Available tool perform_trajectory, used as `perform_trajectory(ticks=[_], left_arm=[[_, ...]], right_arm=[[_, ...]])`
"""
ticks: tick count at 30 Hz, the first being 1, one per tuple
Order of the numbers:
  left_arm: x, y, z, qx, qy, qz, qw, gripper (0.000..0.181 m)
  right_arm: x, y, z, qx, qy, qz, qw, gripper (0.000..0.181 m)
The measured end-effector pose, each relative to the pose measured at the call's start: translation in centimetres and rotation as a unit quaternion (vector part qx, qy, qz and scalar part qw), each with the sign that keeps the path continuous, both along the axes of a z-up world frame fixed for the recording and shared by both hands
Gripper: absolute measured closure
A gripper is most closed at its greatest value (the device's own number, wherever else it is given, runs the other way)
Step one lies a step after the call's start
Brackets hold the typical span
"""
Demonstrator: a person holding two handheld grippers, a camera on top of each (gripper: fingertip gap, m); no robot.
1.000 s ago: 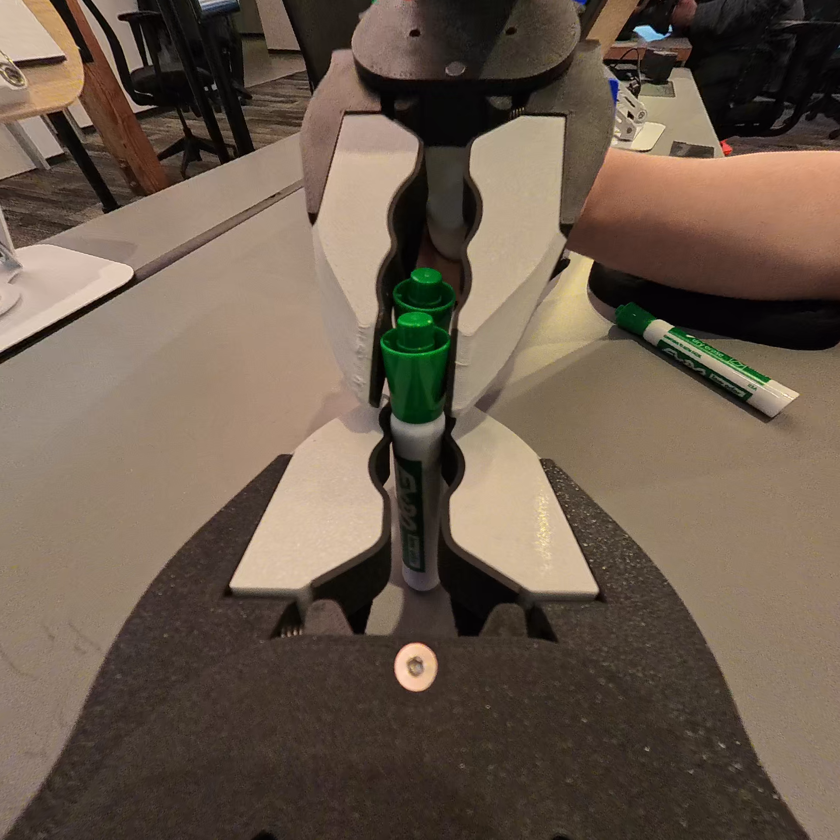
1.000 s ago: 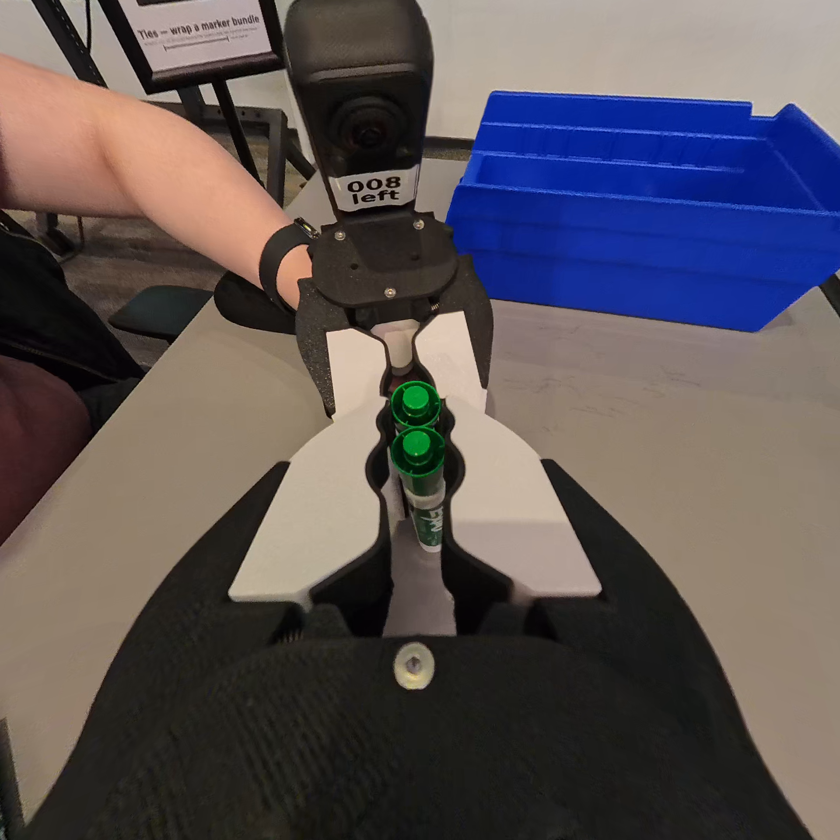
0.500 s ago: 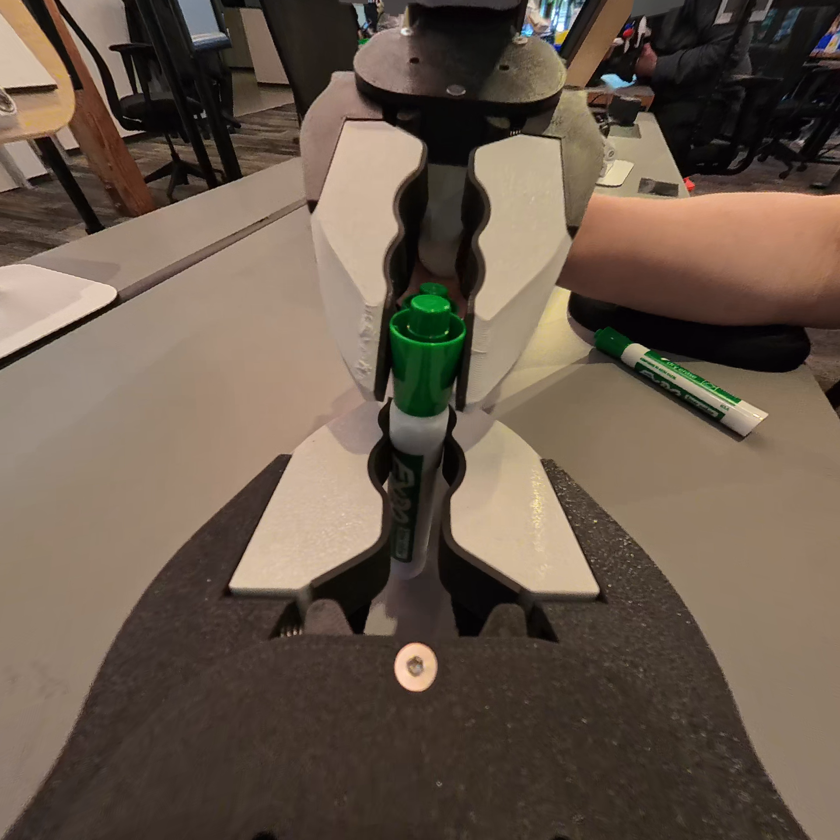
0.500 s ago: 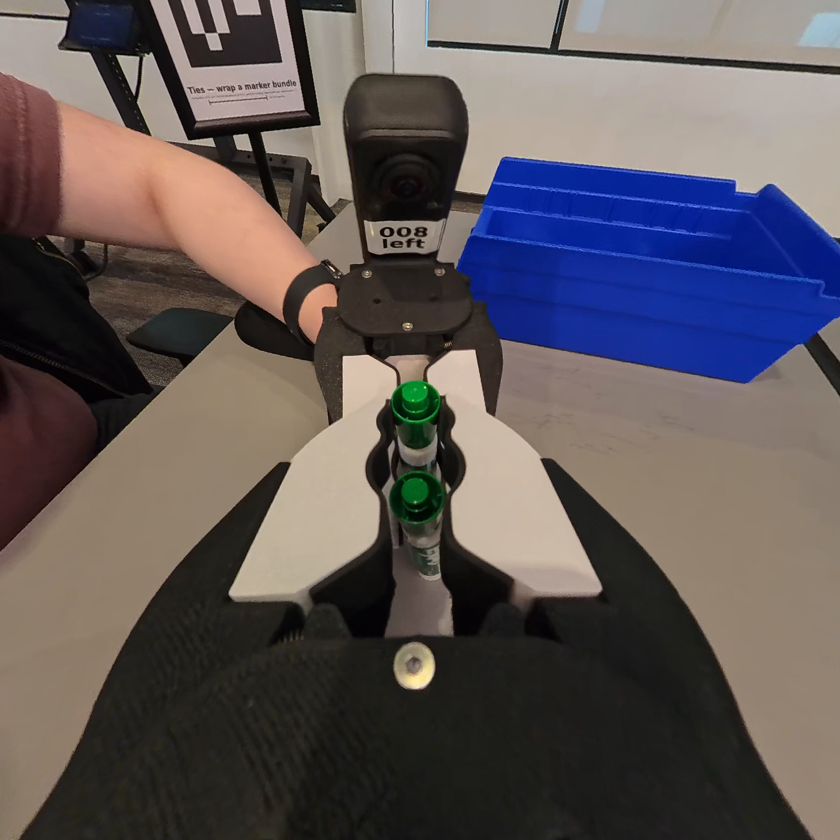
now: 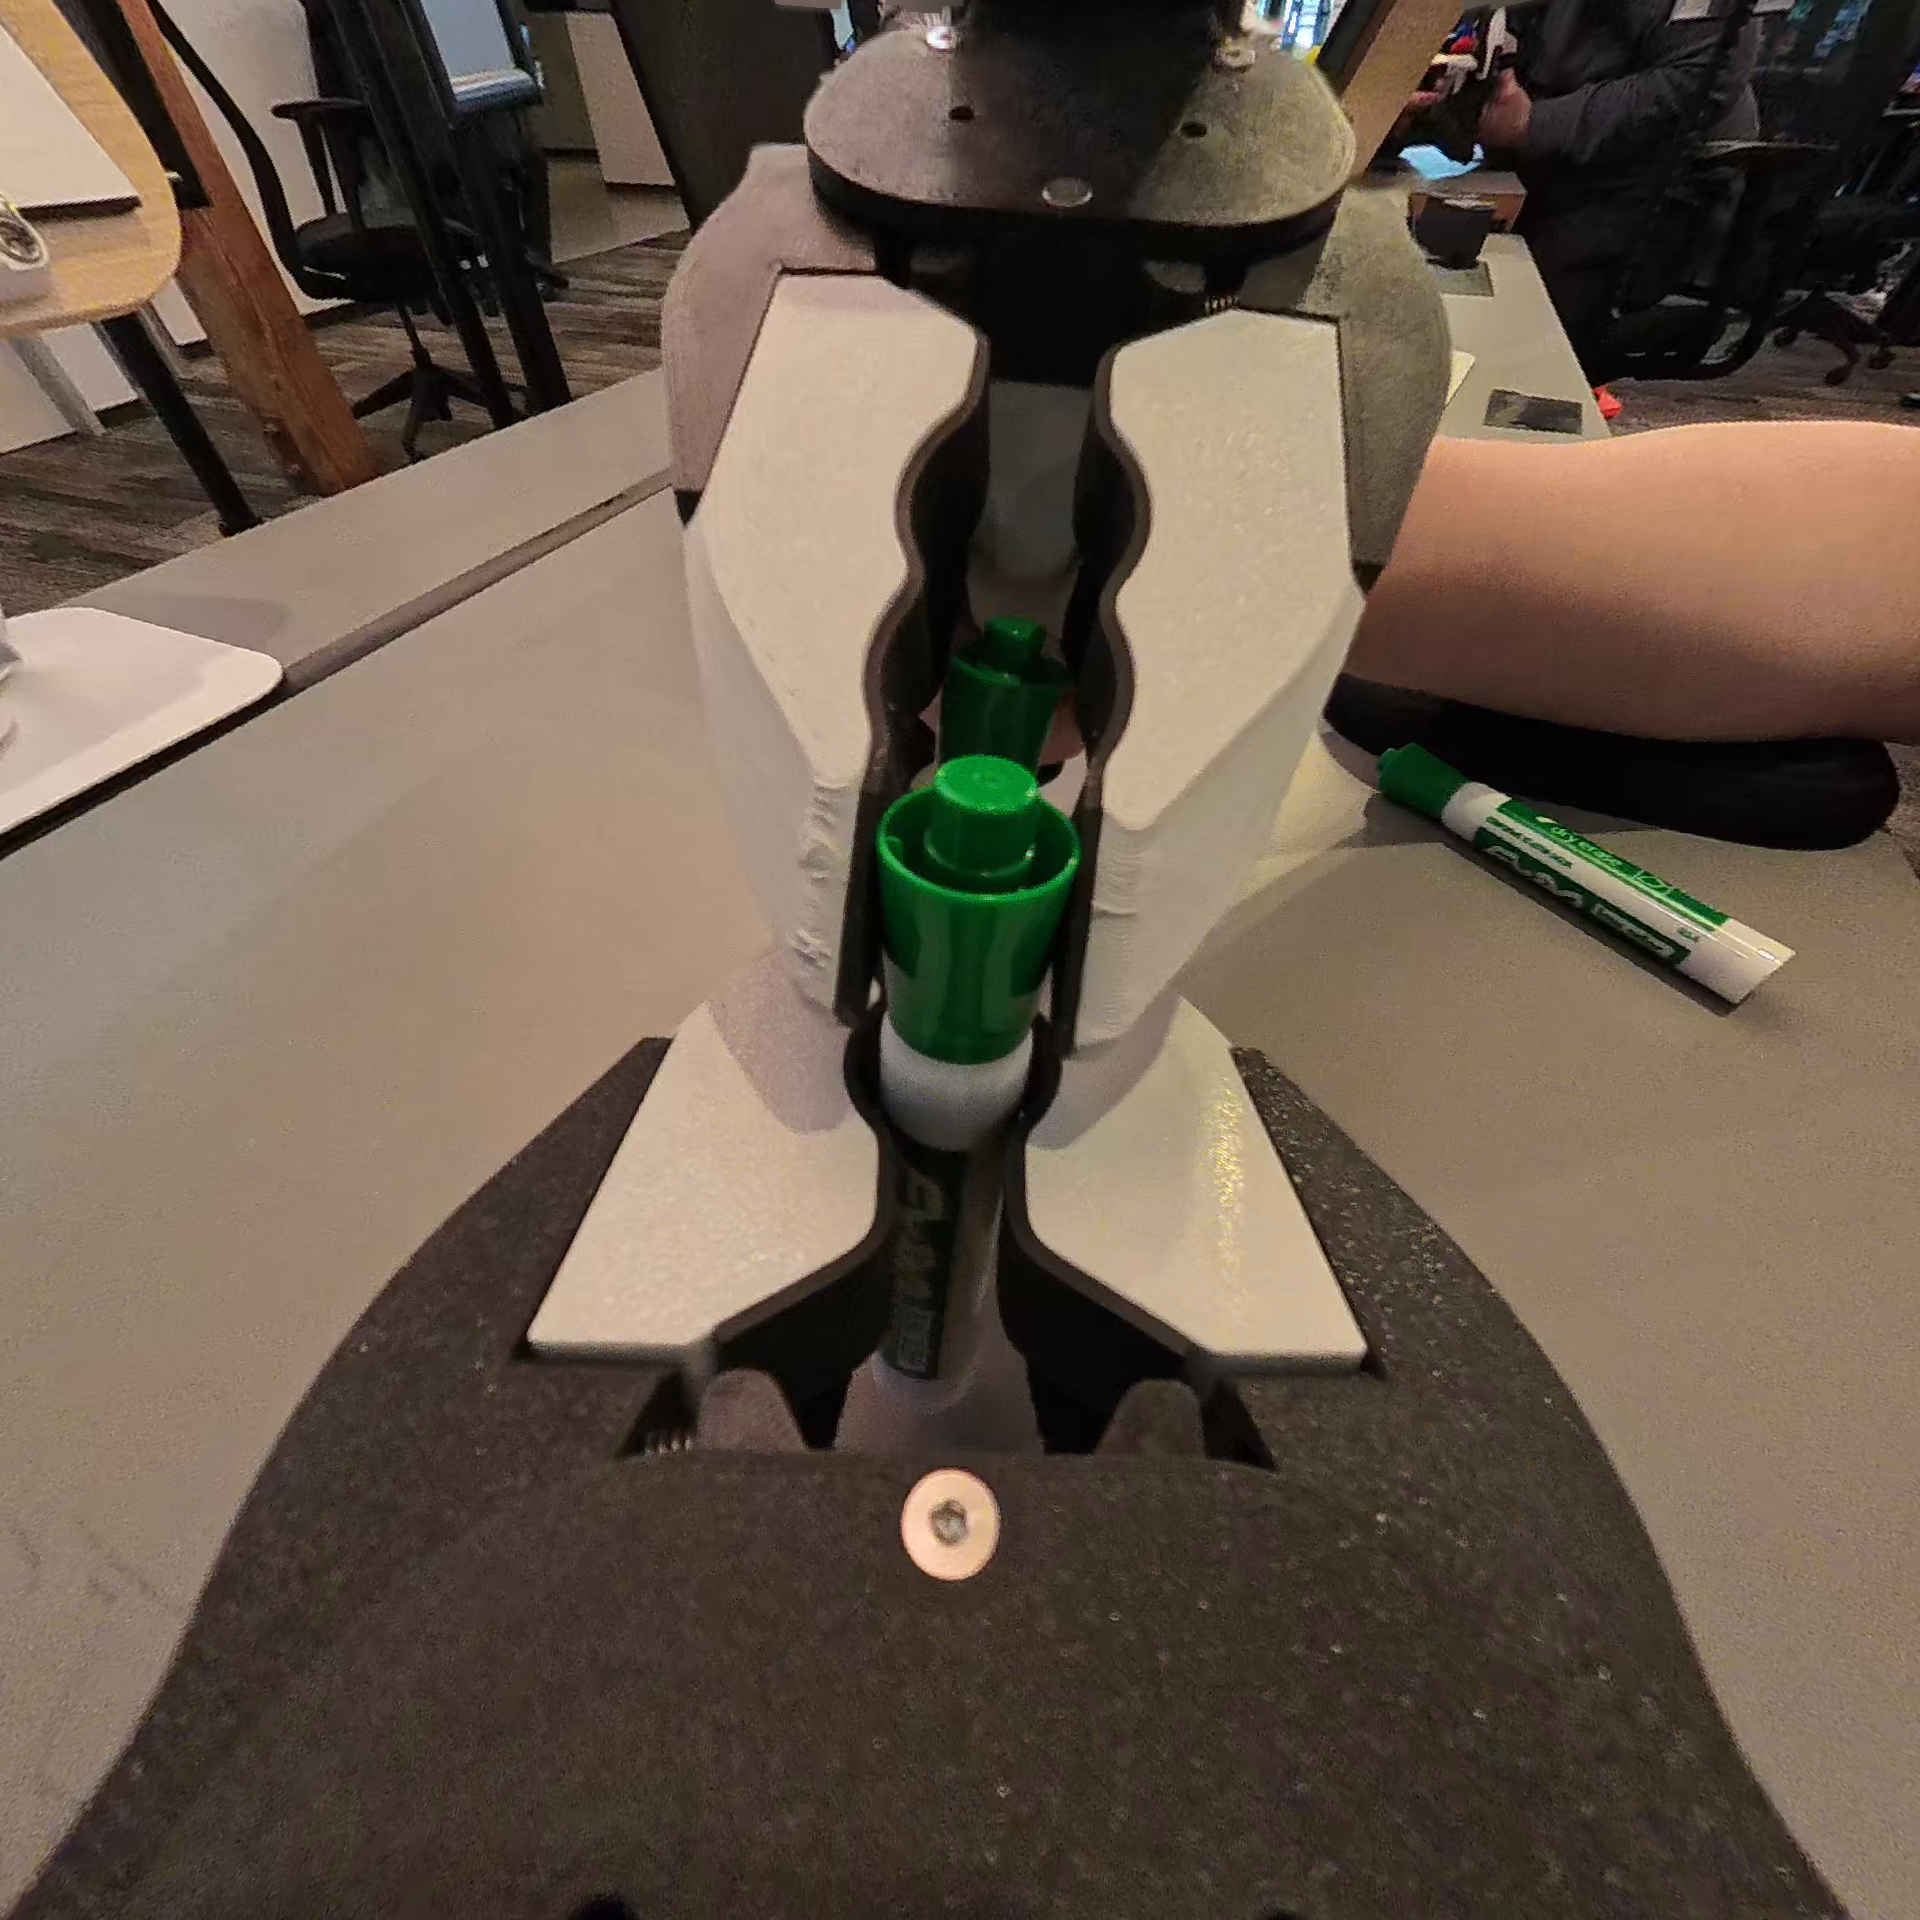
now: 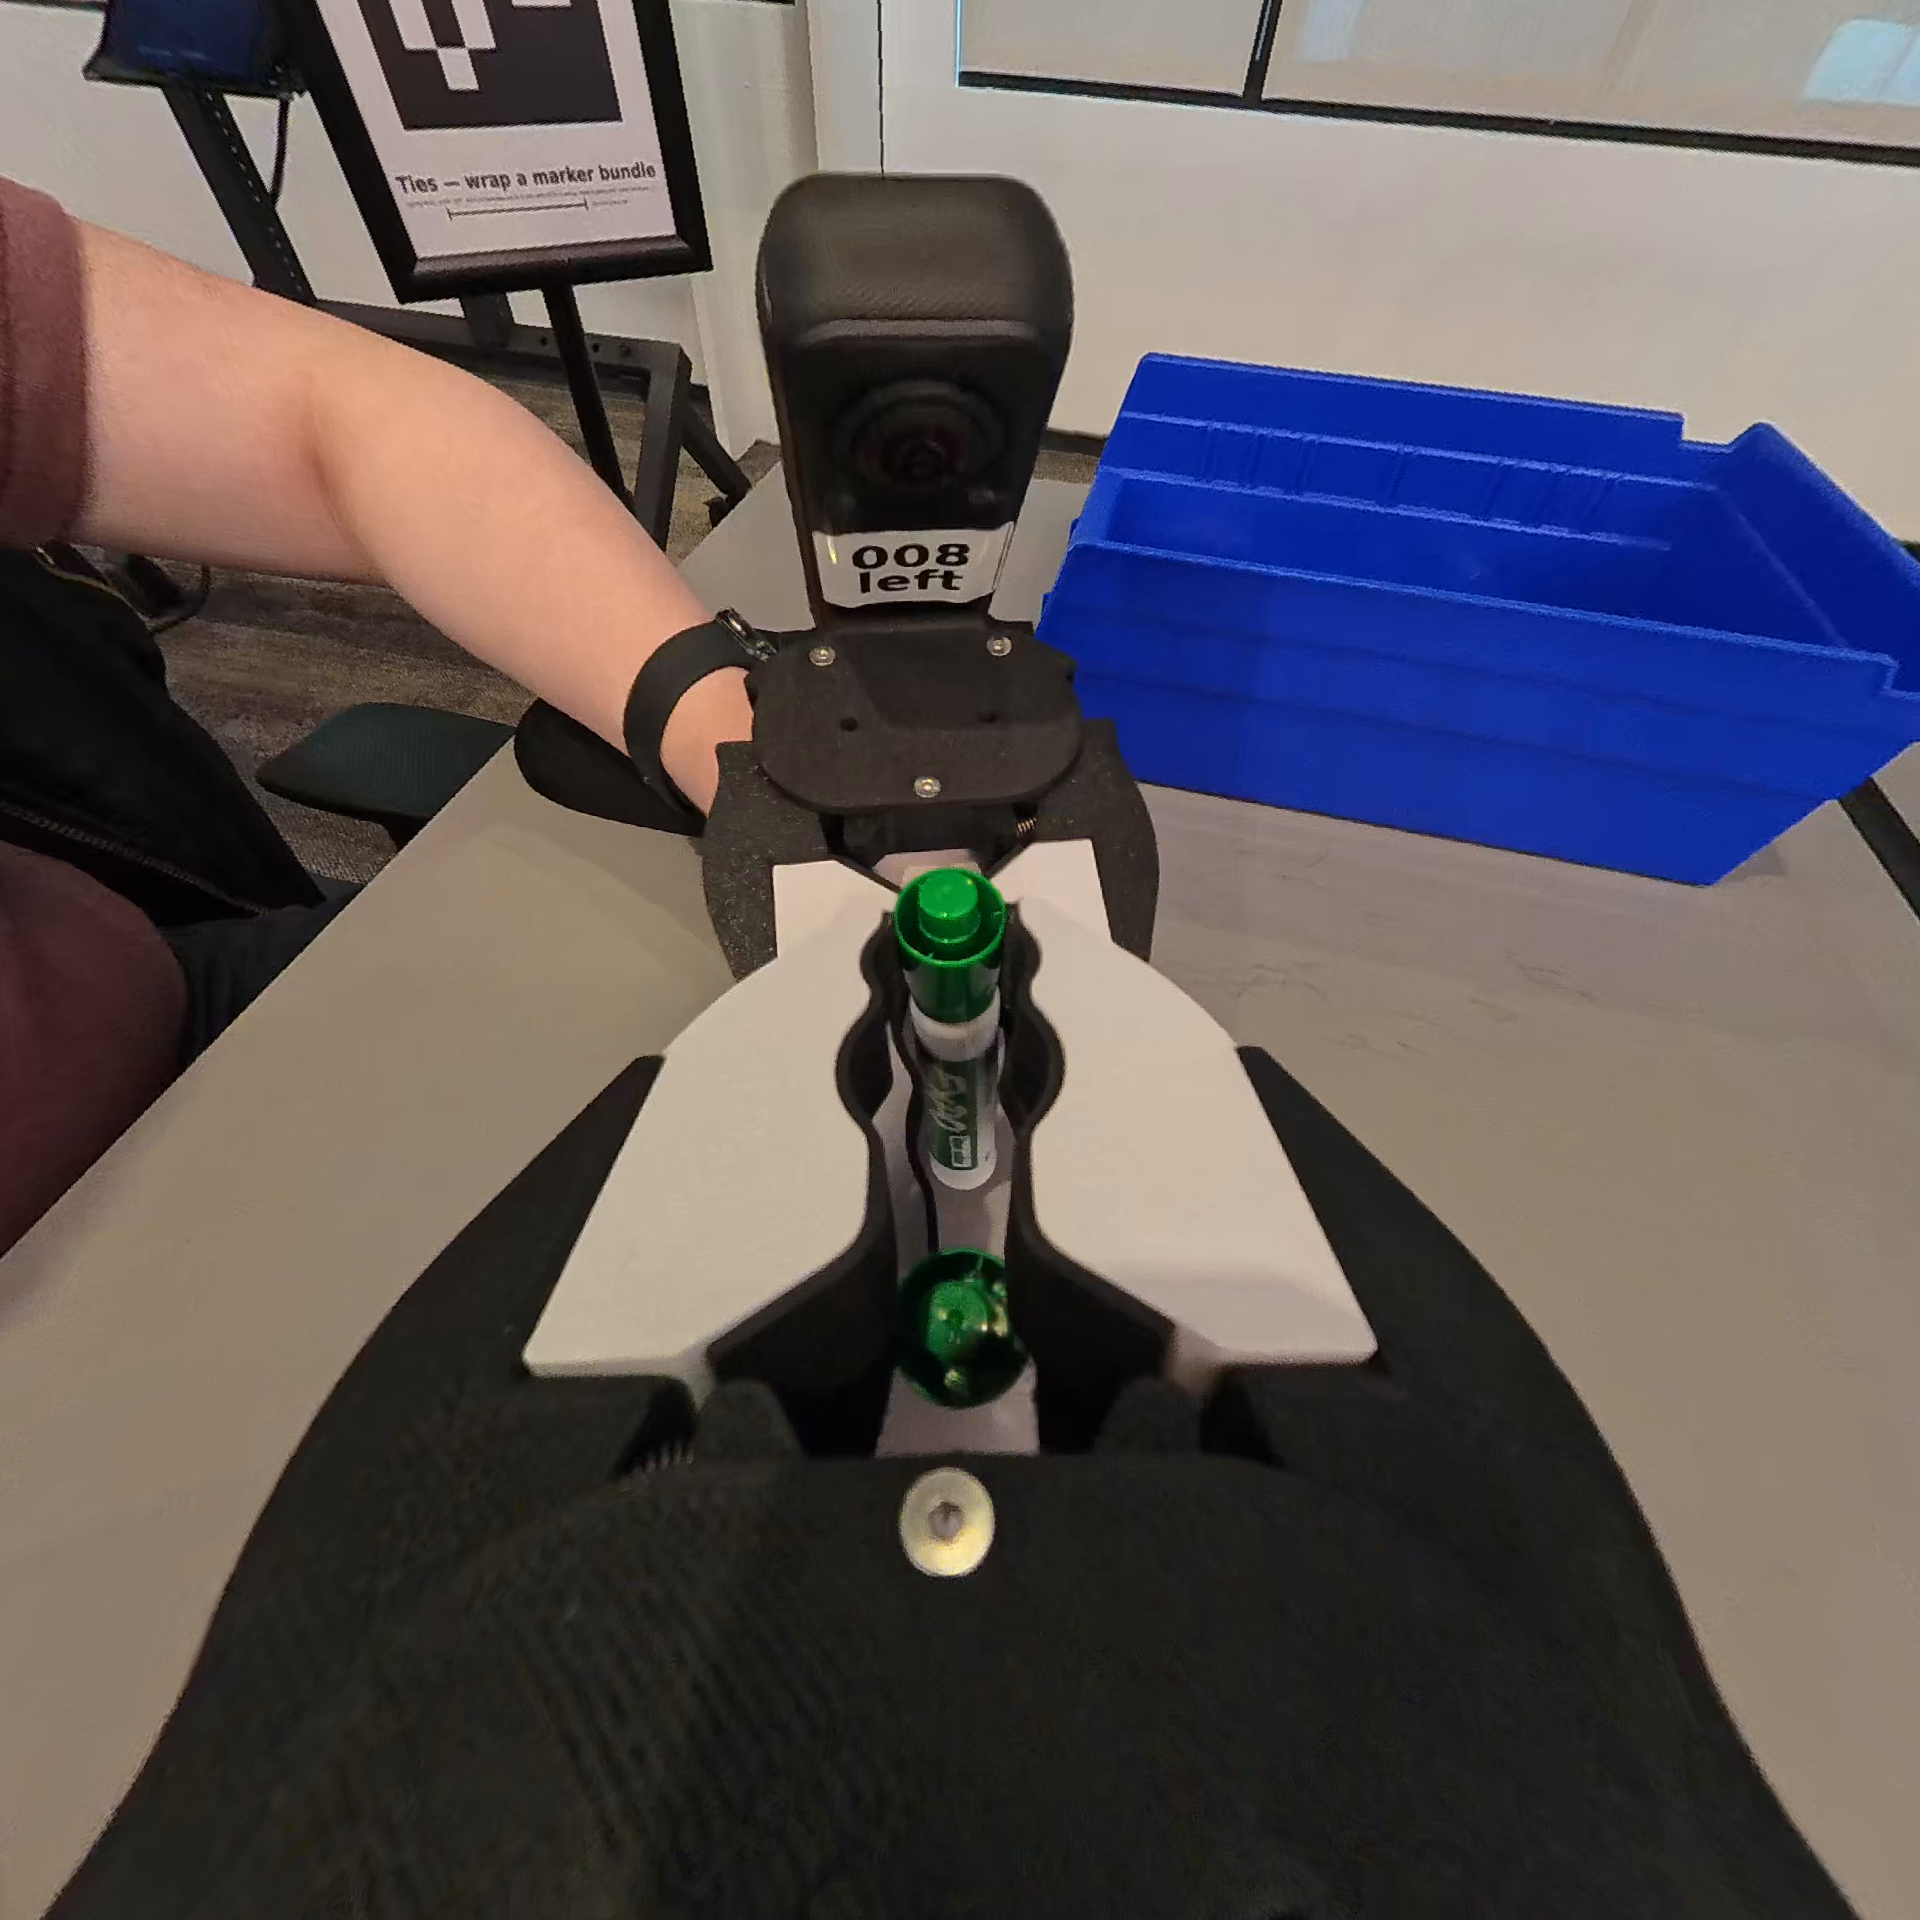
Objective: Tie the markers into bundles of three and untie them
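Presently the left gripper (image 5: pixel 961 1049) is clenched on a green-capped marker (image 5: pixel 971 914) standing upright between its jaws, and the right gripper (image 6: pixel 951 1049) faces it tip to tip, clamped on a second marker (image 6: pixel 951 1299). A third marker (image 5: pixel 1579 873) lies on the table (image 5: pixel 364 935), well right of the jaws. Judgement: gathering stage, no tie visible; next, align both markers side by side.

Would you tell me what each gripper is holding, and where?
The left gripper grips a green marker on its white barrel just below the cap. The right gripper grips another marker, hold point hidden.
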State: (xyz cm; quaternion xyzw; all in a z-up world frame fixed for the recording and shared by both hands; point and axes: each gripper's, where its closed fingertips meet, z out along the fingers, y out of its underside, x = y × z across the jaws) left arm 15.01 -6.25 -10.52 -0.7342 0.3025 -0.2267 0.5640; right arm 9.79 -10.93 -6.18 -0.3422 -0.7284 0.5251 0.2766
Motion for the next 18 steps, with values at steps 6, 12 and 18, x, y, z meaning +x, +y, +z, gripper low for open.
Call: perform_trajectory(ticks=[6,12,18], left_arm=[[-0.2,0.2,0.0,-0.01,-0.01,0.004,1.0,0.165],[-0.2,0.3,0.0,-0.004,-0.005,0.009,1.0,0.166],[-0.3,0.3,0.0,-0.003,-0.003,0.013,1.0,0.166]], right_arm=[[-0.2,0.6,-0.1,-0.02,0.0,-0.012,1.0,0.161],[-0.4,0.9,-0.1,-0.021,0.003,-0.021,1.0,0.147],[1.3,3.0,1.8,-0.024,0.011,-0.031,0.999,0.135]])
